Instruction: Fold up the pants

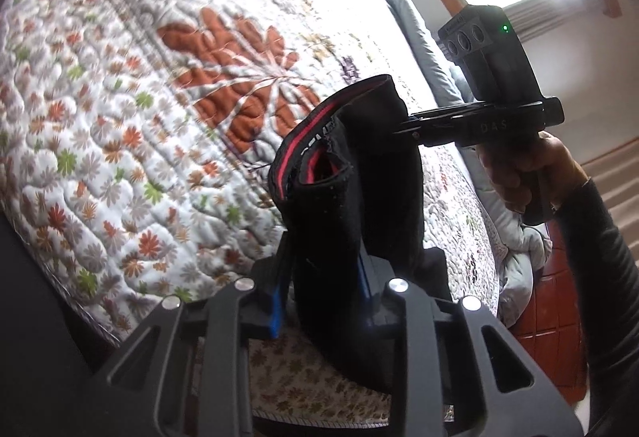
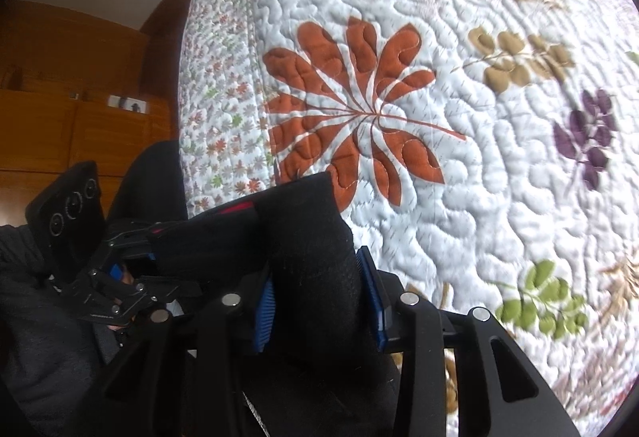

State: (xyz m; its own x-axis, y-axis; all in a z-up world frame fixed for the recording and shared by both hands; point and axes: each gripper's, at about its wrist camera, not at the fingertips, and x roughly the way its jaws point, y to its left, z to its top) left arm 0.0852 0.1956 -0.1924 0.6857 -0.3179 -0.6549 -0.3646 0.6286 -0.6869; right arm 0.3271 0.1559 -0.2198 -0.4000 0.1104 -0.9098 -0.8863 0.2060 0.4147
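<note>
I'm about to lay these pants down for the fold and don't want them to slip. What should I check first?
1. Left gripper clamped on the black pants: ok, blue pads press the cloth from both sides.
2. Right gripper clamped on the pants: ok, fabric is bunched between its pads.
3. Both grips on the same edge: cannot tell; the red-striped band sits near the left gripper only.
4. Pants lifted off the quilt: cannot tell, the lower part is hidden.
5. Landing spot on the quilt free: ok in the area in view.
6. Fabric hanging flat, untwisted: not ok, it is bunched and folded over.
</note>
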